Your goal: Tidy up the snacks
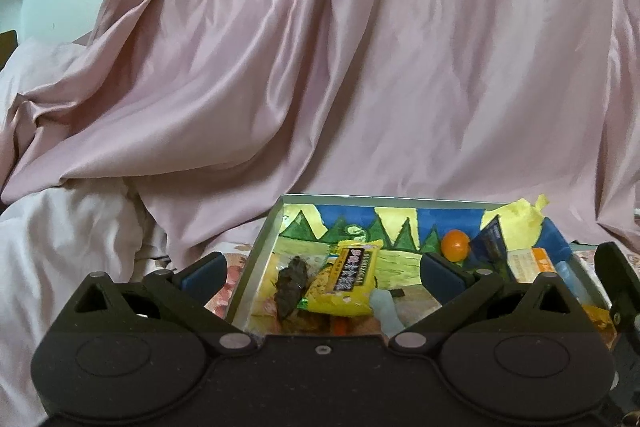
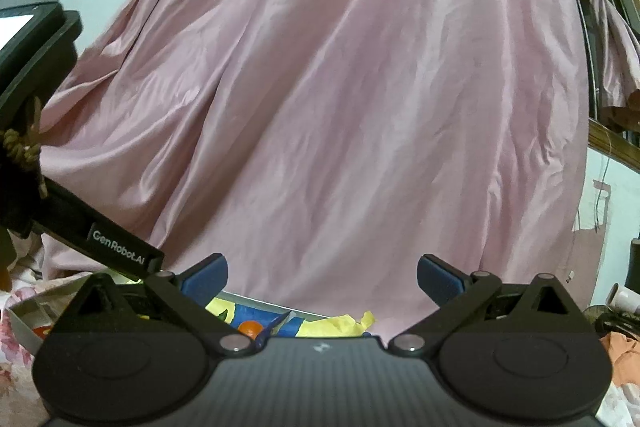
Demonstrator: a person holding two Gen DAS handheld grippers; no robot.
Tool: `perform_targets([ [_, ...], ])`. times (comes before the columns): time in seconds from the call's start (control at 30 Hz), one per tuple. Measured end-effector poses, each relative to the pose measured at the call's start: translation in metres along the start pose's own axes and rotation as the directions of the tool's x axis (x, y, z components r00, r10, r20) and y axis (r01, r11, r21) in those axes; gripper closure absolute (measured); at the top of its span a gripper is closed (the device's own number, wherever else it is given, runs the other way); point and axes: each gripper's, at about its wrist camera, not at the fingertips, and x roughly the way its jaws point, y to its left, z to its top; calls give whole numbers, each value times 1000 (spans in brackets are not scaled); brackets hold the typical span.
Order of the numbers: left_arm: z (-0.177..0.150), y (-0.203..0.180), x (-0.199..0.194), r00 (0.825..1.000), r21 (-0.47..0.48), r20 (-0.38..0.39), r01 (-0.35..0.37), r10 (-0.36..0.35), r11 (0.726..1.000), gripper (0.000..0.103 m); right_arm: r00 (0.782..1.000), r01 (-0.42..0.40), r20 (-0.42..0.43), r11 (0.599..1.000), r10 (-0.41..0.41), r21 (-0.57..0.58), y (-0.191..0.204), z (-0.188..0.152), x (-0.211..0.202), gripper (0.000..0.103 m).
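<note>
A shallow tray (image 1: 256,247) lined with a blue, green and yellow drawing holds the snacks. In it lie a yellow snack packet (image 1: 346,281), a dark brown wrapped snack (image 1: 291,285), a small orange ball-shaped snack (image 1: 455,245), a dark blue packet (image 1: 494,241) and an orange-and-white box (image 1: 530,263). My left gripper (image 1: 322,275) is open and empty, just above the tray's near side. My right gripper (image 2: 322,277) is open and empty, raised over the tray's far edge (image 2: 256,303), where the orange snack (image 2: 249,327) shows.
A pink satin cloth (image 1: 340,67) hangs behind the tray and fills both views. Floral fabric (image 1: 234,269) lies under the tray. The left gripper's body (image 2: 120,251) crosses the right wrist view at left. Clutter and orange cloth (image 2: 624,351) sit at far right.
</note>
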Motion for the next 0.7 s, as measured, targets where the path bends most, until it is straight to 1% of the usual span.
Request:
perform_targets([
  [0.13,-1,0,-9,1000,-4,7,10,-10,1000,1,999,34,10,999,-34,29,-6,2,-11,0],
  [0.3,-4,1,-22,1000,-22,18,18,-17,1000,1,999,37,0,999,-37,38,-10,2,-22,0],
  [0.47,-15,5,-39,999,-52,40,31,-29,998,1,999,35,-12,997,-34,62,-15,3,-34,0],
  [0.53,-20,9,-46,999,-79,40,36,-33,996,1,999,31,-17,997,-30,73,-16,3,-38,0],
  [0.6,-26,15,-54,998,-120,57,44,-37,992,1,999,29,-24,996,-27,83,-17,4,-43,0],
  [0.7,-34,22,-65,996,-153,79,53,-42,987,1,999,26,-31,994,-23,102,-19,3,-52,0],
])
